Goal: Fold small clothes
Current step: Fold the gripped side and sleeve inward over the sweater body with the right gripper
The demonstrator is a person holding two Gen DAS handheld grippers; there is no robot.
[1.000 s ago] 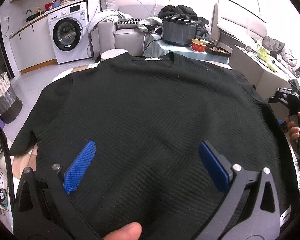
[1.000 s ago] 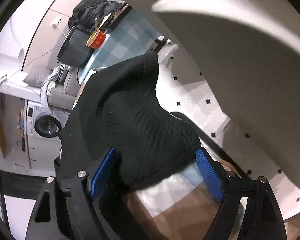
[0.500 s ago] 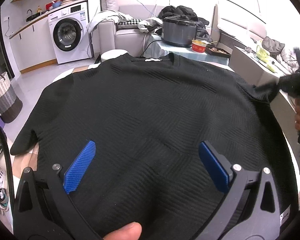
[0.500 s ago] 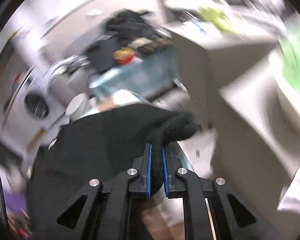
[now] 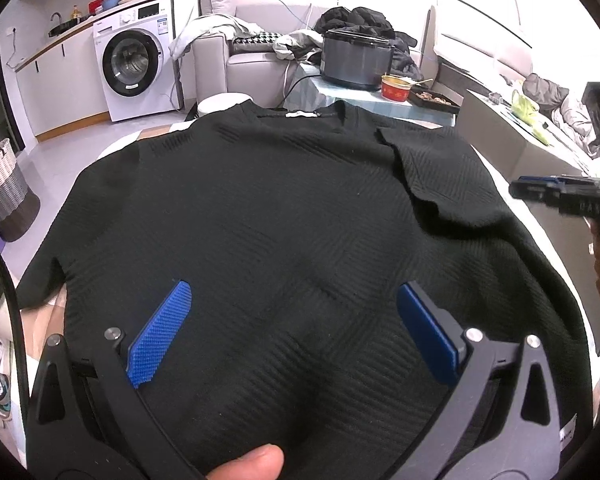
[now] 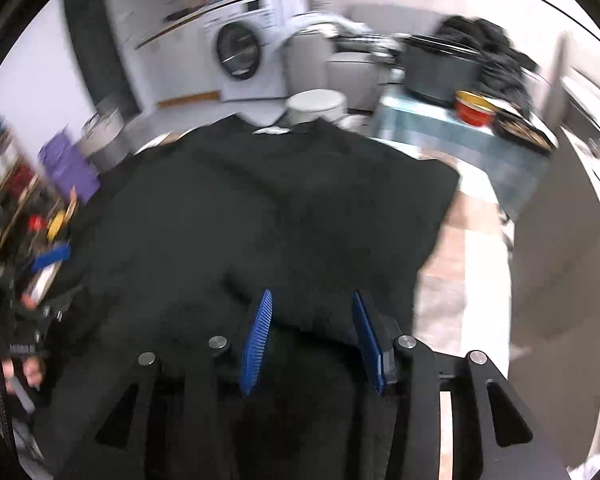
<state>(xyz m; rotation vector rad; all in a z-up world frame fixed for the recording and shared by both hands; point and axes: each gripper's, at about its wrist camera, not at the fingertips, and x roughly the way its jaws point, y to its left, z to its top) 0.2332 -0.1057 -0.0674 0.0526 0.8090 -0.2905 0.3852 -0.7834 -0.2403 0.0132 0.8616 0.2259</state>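
Left gripper [image 5: 296, 328]: lower centre of the left wrist view, jaws wide apart over the hem, clamping nothing.
Right gripper [image 6: 310, 340]: jaws opening, empty, above the cloth's right part.
Sweater [image 5: 260, 216]: black knit, flat on the table [image 5: 496, 168], long axis running hem near to collar far.
Folded sleeve [image 5: 432, 168]: upper right, laid inward.
Unfolded sleeve [image 5: 48, 276]: left edge; left gripper is likely nearer.

Pale round table [image 5: 496, 168]; black sweater [image 5: 280, 216] spread flat, right sleeve [image 5: 440, 172] folded inward.
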